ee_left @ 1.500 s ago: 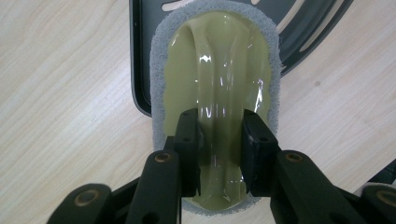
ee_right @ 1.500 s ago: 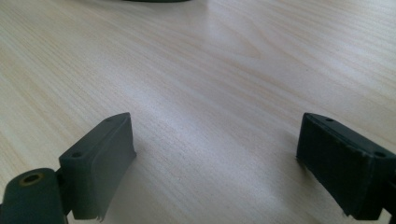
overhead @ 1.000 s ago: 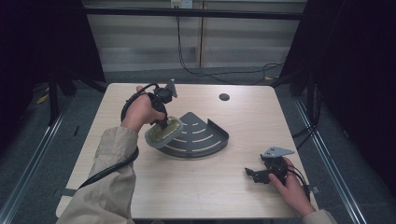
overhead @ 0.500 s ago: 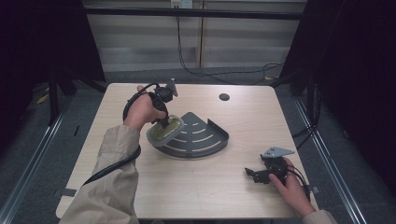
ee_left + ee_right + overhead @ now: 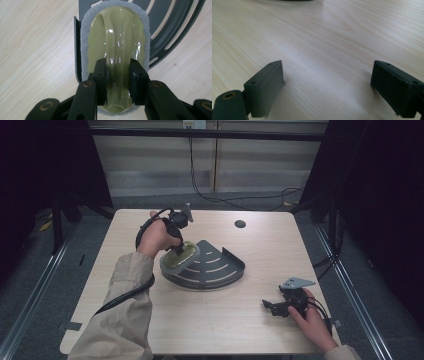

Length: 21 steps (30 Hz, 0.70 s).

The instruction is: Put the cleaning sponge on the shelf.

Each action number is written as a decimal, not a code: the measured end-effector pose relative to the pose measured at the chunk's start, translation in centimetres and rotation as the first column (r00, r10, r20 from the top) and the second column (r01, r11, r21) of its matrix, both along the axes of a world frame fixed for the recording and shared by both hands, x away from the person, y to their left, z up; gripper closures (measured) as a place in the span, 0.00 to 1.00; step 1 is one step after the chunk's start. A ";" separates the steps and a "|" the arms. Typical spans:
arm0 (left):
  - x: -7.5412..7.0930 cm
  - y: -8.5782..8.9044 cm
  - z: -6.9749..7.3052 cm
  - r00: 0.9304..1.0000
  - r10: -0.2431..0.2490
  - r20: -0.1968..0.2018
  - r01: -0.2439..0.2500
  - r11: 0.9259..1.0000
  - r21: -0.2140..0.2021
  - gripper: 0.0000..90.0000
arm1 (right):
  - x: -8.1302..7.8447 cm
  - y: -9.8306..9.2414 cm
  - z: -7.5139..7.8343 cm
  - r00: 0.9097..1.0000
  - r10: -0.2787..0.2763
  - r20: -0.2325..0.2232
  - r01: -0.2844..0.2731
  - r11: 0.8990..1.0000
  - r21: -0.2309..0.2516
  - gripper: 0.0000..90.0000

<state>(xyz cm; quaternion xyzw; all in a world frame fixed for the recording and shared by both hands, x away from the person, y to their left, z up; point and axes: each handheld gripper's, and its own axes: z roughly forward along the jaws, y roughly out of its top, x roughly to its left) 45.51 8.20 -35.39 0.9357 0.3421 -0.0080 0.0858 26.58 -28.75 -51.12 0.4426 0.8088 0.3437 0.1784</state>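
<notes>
A scrubbing pad (image 5: 180, 259) with a grey fibre rim and a glossy yellow-green plastic top lies on the left edge of a dark grey quarter-round slotted shelf (image 5: 216, 270) in the middle of the table. My left gripper (image 5: 178, 252) points down onto it. In the left gripper view the left gripper (image 5: 117, 72) is shut on the raised handle ridge of the pad (image 5: 117, 37), with the shelf (image 5: 172, 20) beneath and to the right. My right gripper (image 5: 270, 306) rests low on the table near the front right corner. In its own view the right gripper (image 5: 327, 85) is open over bare wood.
The light wooden table (image 5: 260, 250) has a small dark round hole (image 5: 240, 224) near its far edge. A black cable (image 5: 125, 295) trails from the left gripper along the sleeve. Metal rails run along the floor on both sides.
</notes>
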 end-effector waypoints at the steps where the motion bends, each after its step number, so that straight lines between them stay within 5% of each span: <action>1: 0.0 -0.1 -0.1 1.000 0.002 -0.003 -0.002 1.000 -0.002 0.79 | 0.0 0.0 0.0 1.000 -0.002 -0.002 0.002 1.000 0.002 0.12; 21: 0.7 -1.7 -1.9 1.000 -0.002 0.005 0.002 1.000 0.010 0.79 | 0.0 0.0 0.0 1.000 0.000 0.000 0.000 1.000 0.002 0.12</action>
